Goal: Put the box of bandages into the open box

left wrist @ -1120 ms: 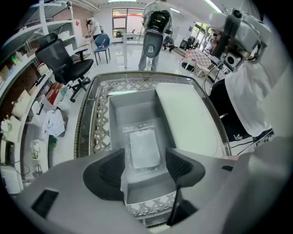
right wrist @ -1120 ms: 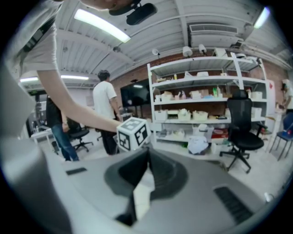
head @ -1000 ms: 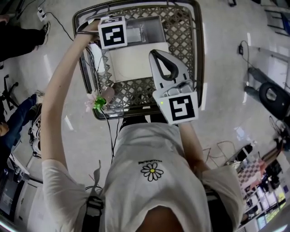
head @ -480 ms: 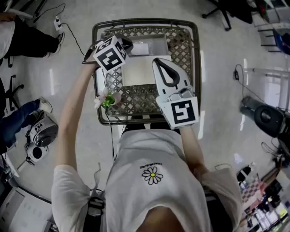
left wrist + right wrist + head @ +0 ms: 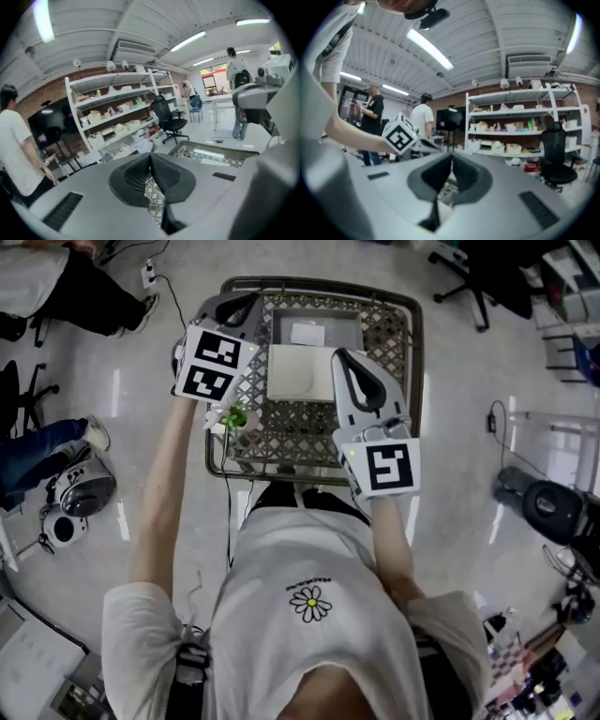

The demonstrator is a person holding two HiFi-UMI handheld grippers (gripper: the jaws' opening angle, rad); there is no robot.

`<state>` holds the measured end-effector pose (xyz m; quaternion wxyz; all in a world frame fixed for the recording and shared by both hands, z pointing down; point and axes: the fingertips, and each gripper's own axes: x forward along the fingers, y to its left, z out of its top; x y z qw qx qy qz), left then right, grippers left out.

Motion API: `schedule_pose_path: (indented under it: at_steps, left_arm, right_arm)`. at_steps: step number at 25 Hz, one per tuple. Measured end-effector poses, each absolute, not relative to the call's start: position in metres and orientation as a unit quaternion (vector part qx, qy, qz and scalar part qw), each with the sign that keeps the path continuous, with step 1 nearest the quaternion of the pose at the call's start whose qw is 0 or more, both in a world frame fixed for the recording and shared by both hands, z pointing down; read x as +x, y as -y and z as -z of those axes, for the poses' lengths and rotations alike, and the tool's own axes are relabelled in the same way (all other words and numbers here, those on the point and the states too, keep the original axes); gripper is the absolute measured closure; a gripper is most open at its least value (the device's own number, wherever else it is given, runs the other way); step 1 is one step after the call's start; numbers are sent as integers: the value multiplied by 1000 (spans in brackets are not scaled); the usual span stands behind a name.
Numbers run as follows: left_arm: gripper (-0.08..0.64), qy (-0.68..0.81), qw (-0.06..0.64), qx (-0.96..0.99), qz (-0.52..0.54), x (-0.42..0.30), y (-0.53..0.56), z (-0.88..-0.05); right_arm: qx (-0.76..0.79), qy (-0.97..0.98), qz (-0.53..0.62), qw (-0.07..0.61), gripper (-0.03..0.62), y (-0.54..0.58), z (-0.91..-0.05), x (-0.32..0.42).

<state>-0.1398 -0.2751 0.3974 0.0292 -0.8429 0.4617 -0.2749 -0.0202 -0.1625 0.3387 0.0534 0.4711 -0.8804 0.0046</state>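
A metal lattice shopping cart (image 5: 394,352) stands in front of me. Inside it an open grey box (image 5: 342,332) sits at the far end, its white lid (image 5: 298,373) folded toward me. A small white box (image 5: 308,334), apparently the bandages, lies inside it. My left gripper (image 5: 246,306) hangs over the cart's far left corner, shut and empty; in its own view the pads (image 5: 161,176) meet with nothing between them. My right gripper (image 5: 349,360) hovers over the right side of the cart, beside the lid, shut and empty (image 5: 451,164).
A pink flower with green leaves (image 5: 230,418) is tied to the cart's near left rim. People stand or sit at the left (image 5: 56,282). Office chairs (image 5: 511,273), cables and a round machine (image 5: 80,498) lie on the shiny floor around the cart. White shelves (image 5: 117,117) line a wall.
The left gripper has drawn back from over the boxes to the cart's far left corner, its marker cube turning. The right gripper has stayed over the cart's right side.
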Motion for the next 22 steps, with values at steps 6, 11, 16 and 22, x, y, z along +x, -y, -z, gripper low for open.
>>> schedule_pose_path:
  at_steps: [6,11,16,22]
  left_arm:
    - [535,-599,118,-748,260,-192,233,-333]
    - [535,-636,139,-722,235,-195,199,-301]
    - [535,-648,130,-723,202,-178,163,-274]
    - [535,-653,76,-741,141,-139,119,-260]
  right_arm:
    - [461,887,4,32,560,131,-324,-10]
    - [473,881,6,20,560,113,-313,7]
    - [485,874,25,6,560,99,-295,21]
    - [500,864,48,-12,560,87,-276,31]
